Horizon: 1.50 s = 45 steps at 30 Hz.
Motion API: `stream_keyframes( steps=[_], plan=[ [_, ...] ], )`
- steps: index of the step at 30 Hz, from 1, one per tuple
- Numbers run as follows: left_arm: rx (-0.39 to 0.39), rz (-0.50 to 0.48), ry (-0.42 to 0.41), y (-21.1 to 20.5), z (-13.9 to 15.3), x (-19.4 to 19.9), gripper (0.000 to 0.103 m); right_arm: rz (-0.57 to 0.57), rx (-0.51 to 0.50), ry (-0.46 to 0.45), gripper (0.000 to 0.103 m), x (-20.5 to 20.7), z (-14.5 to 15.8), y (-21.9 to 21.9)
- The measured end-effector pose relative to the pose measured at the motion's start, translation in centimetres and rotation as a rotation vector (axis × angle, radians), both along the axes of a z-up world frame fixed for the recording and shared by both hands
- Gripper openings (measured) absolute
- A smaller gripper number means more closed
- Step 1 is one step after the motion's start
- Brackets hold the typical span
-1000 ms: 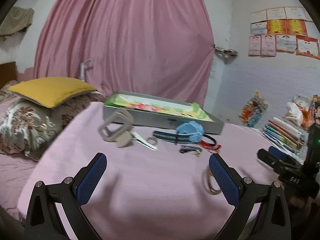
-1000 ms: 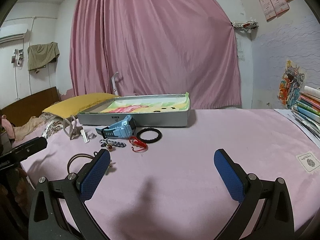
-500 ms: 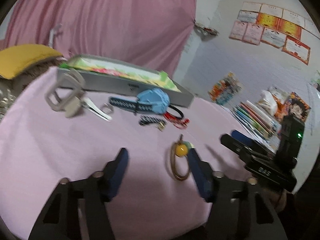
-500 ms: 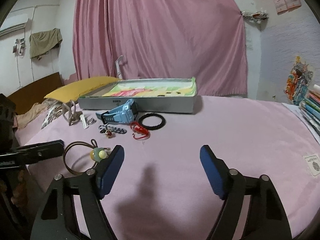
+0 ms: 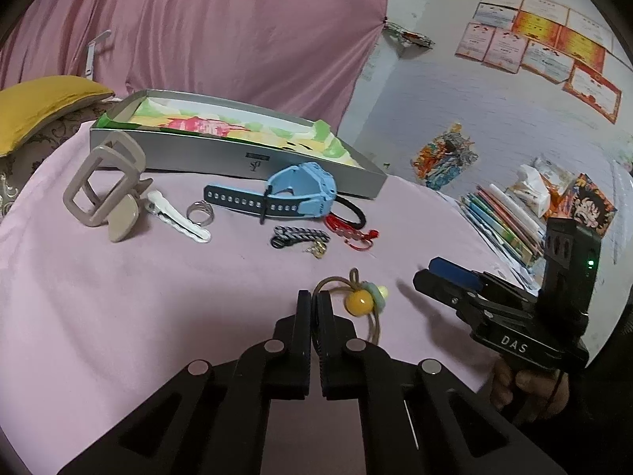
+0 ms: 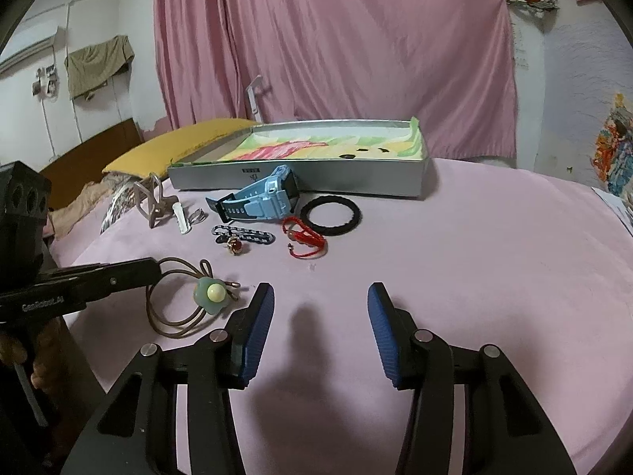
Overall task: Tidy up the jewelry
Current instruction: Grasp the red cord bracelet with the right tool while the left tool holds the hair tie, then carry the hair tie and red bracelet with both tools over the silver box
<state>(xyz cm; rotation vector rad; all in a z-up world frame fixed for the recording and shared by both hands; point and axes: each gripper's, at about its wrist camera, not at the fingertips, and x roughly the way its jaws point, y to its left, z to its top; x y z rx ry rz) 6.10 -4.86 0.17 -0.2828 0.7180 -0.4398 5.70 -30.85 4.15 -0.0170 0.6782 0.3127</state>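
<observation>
Pink-covered bed point(image 6: 455, 277): left tongs point(image 5: 313, 301) clamped on the hair tie's point(image 6: 178, 304) cord; right tongs point(image 6: 320, 297) closing, empty. Next, presumably: lift into the tray point(image 6: 300, 180).

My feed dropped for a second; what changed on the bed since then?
The left gripper came forward and shut its jaws on the brown hair tie. The right gripper is closing on nothing. The watch, the other pieces and the silver box stayed put.
</observation>
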Motion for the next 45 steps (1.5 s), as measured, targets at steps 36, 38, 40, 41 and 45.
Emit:
stream_keyframes(
  steps=[36,38,40,41,45],
  plan=[
    [-0.011,0.006,-0.09,0.7,4.1,1.2,0.003,0.159,-0.085,0.087,0.006,4.6,2.4,2.8],
    [-0.018,0.007,-0.1,1.0,4.9,1.4,0.003,0.166,-0.078,0.062,0.006,4.0,3.2,2.6],
    [-0.015,0.01,-0.124,1.1,6.1,1.4,0.003,0.17,-0.067,0.02,0.006,3.3,4.4,2.3],
    [-0.012,0.012,-0.134,1.2,6.4,1.4,0.003,0.169,-0.059,-0.006,0.006,3.0,5.0,2.3],
    [0.018,0.064,-0.223,1.4,8.7,1.7,0.003,0.14,0.003,-0.141,0.006,2.6,7.6,2.2]
  ],
)
